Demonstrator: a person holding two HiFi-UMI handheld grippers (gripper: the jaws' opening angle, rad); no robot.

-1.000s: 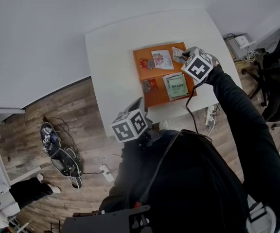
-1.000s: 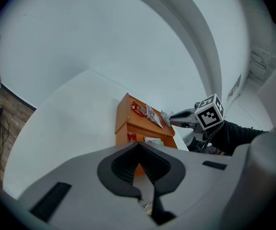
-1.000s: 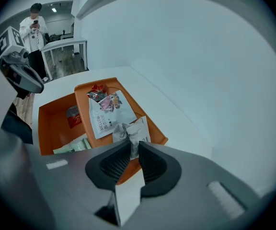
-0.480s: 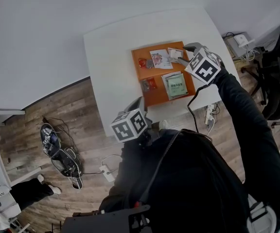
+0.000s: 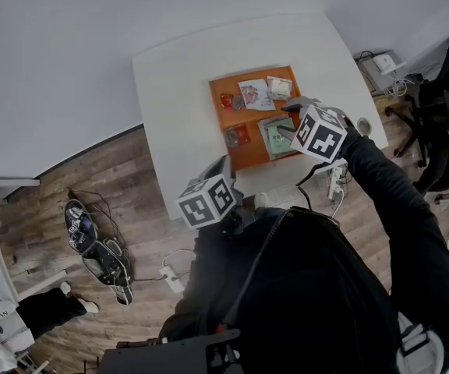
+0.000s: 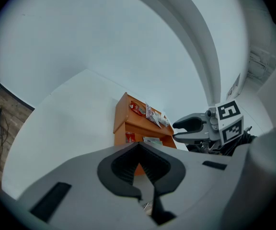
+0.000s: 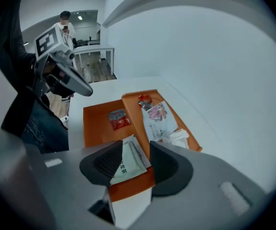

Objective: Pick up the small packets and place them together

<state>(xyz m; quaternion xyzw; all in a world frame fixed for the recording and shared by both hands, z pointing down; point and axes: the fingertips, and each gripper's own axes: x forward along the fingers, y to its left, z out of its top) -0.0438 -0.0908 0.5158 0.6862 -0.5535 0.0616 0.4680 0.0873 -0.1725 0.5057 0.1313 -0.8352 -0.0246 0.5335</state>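
Observation:
An orange tray (image 5: 249, 153) on the white table holds several small packets. A white one (image 5: 279, 87), a pink-printed one (image 5: 254, 93) and a red one (image 5: 228, 100) lie side by side at its far end. Another red packet (image 5: 238, 135) and a green packet (image 5: 277, 137) lie nearer. My right gripper (image 5: 288, 119) hangs over the green packet (image 7: 127, 163). Its jaws have just opened and stand wide apart, pressing on nothing. My left gripper (image 5: 220, 168) stays at the table's near edge, shut and empty (image 6: 139, 147).
The tray has a lower left part (image 7: 96, 128) and a raised right part (image 7: 186, 137). White wall stands behind the table (image 5: 178, 92). Shoes and cables (image 5: 100, 248) lie on the wooden floor to the left; a chair (image 5: 443, 131) and cables stand to the right.
My right gripper has moved from the tray's far right corner toward the near side, over the green packet. The white packet now lies uncovered beside the pink one. The left gripper has not moved.

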